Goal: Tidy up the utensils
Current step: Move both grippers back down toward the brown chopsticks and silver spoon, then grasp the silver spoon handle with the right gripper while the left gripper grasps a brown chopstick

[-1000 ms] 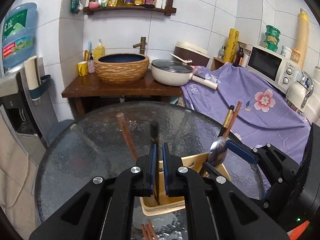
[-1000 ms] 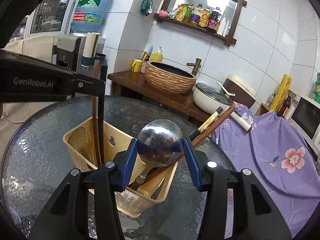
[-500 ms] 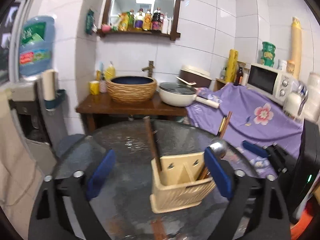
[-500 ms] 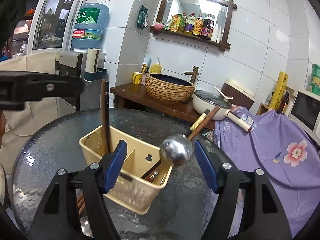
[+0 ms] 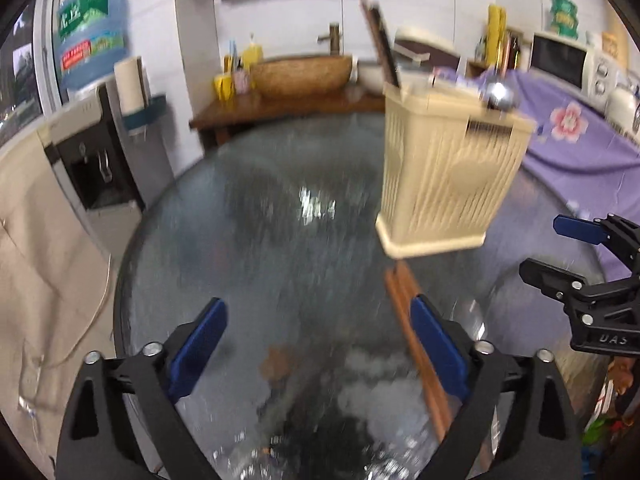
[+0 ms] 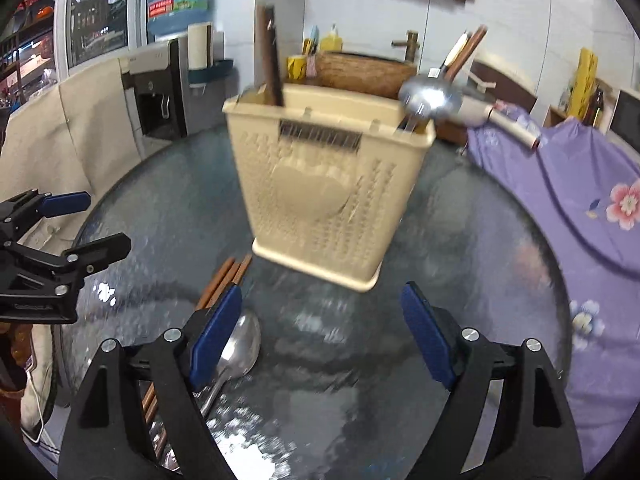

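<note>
A cream plastic utensil holder (image 6: 332, 184) stands on the round glass table (image 6: 460, 264). It also shows in the left wrist view (image 5: 448, 168). It holds dark chopsticks (image 6: 270, 60) on its left and a metal ladle (image 6: 430, 98) with more chopsticks (image 6: 464, 52) on its right. Loose brown chopsticks (image 6: 224, 280) and a metal spoon (image 6: 240, 344) lie on the glass in front of it. The chopsticks also show in the left wrist view (image 5: 412, 332). My left gripper (image 5: 316, 344) is open and empty above the glass. My right gripper (image 6: 320, 336) is open and empty, just over the spoon.
A purple flowered cloth (image 6: 580, 200) covers a counter to the right. A wooden stand with a woven basin (image 5: 300, 74) is behind the table. A water dispenser (image 6: 160, 92) stands at the left. A microwave (image 5: 564, 62) sits far right.
Both grippers let go of the utensils in the holder, opened wide, pulled back and dropped low toward the table's near side. The chopsticks and ladle stay in the holder.
</note>
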`<action>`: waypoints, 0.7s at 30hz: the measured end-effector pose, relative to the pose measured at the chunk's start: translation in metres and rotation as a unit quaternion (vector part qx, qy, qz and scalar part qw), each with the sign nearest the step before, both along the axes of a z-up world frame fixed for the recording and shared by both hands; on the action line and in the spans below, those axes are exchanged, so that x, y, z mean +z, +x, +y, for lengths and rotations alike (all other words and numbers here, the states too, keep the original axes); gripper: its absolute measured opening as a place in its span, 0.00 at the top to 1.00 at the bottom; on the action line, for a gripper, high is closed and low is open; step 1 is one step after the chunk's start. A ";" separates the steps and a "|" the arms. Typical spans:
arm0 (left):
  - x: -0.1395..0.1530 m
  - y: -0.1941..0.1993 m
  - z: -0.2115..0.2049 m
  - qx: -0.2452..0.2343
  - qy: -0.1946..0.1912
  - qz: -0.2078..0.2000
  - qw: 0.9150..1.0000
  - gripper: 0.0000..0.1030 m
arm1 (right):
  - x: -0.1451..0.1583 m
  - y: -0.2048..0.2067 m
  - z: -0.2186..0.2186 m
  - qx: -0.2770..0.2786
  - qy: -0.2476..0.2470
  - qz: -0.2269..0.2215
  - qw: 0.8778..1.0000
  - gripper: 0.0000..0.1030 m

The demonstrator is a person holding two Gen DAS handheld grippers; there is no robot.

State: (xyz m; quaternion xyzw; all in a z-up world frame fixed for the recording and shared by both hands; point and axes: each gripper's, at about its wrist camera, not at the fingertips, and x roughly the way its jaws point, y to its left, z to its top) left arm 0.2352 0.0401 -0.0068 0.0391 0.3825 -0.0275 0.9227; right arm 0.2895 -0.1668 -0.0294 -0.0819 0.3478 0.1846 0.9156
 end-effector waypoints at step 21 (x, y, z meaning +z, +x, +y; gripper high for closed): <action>-0.031 -0.028 0.016 0.013 0.002 0.034 0.999 0.25 | -0.061 -0.013 0.040 0.012 -0.050 0.071 0.996 0.37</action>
